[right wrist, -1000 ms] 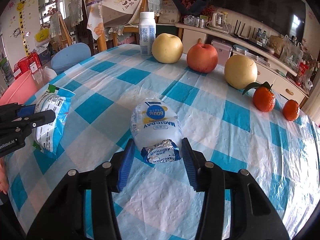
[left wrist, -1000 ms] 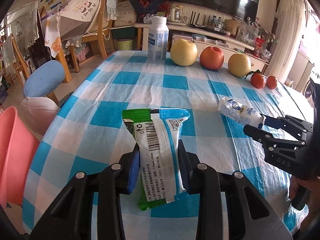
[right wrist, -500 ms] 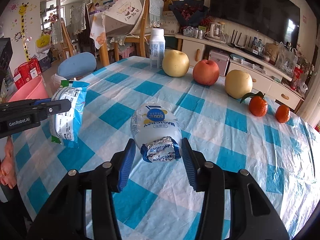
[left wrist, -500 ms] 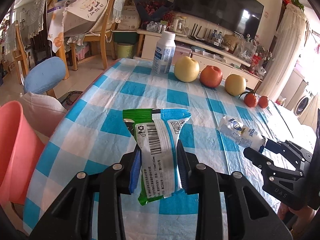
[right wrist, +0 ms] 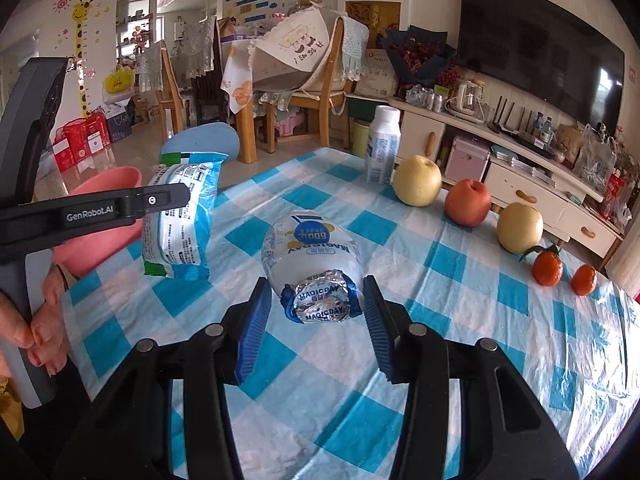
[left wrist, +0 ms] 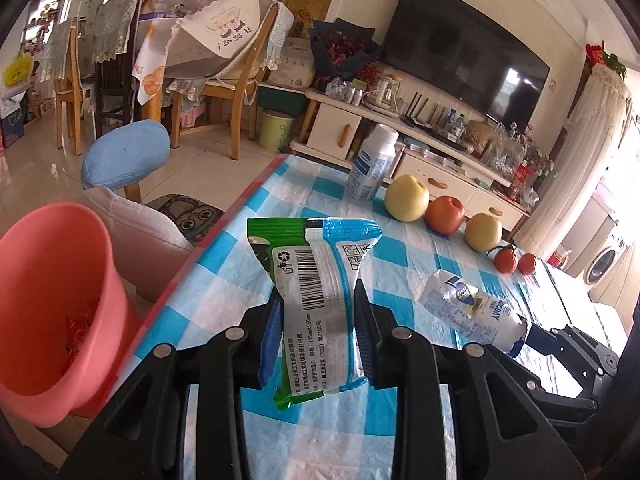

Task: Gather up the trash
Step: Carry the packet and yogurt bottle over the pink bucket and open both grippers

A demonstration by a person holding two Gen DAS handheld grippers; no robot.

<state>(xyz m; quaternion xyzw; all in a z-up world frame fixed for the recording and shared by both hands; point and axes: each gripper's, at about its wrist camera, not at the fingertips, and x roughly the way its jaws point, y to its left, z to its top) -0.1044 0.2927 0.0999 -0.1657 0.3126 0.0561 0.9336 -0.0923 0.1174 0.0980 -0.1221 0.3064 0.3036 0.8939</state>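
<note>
Two blue pads of the left gripper (left wrist: 316,340) clamp a green and blue packet (left wrist: 320,304), hiding its middle, as seen from the left wrist; the packet hangs above the checked tablecloth (left wrist: 224,280), beside a pink bin (left wrist: 48,280) whose contents are hard to make out. At the right edge the right gripper (left wrist: 524,330) is partly cut off, grasping a crushed plastic bottle (left wrist: 468,308). From the right wrist, that bottle (right wrist: 312,256) sits squeezed between the tilted-down pads, foil cap toward the camera. A hand (right wrist: 36,312), cropped at the left edge, grips the left tool's handle, the packet (right wrist: 180,216) in front of the bin (right wrist: 108,184).
</note>
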